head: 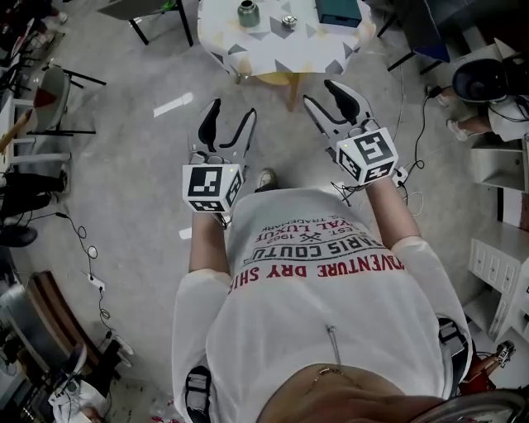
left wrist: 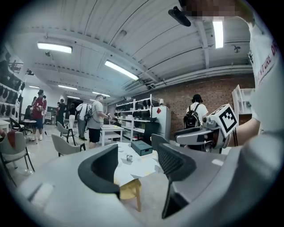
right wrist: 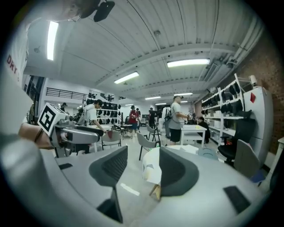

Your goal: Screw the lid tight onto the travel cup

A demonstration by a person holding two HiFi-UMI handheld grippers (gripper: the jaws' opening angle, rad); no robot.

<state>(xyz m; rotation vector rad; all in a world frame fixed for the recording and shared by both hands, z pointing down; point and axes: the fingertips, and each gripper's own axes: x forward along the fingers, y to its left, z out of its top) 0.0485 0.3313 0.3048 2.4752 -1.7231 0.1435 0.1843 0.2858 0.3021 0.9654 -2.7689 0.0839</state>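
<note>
In the head view a dark green travel cup (head: 248, 13) stands on the white patterned table (head: 264, 49) at the top edge. A small silvery lid (head: 288, 22) lies apart from it, to its right. The left gripper view shows that lid (left wrist: 129, 157) far off between the jaws; the cup is hidden there. My left gripper (head: 232, 111) and my right gripper (head: 321, 92) hang over the floor, well short of the table. Both are open with nothing between their fingers. They point towards the table.
A teal box (head: 339, 10) sits on the table's far right part. The table stands on a wooden leg (head: 292, 91). Chairs (head: 50, 99), cables and shelving (head: 504, 248) ring the grey floor. Several people stand in the background of both gripper views.
</note>
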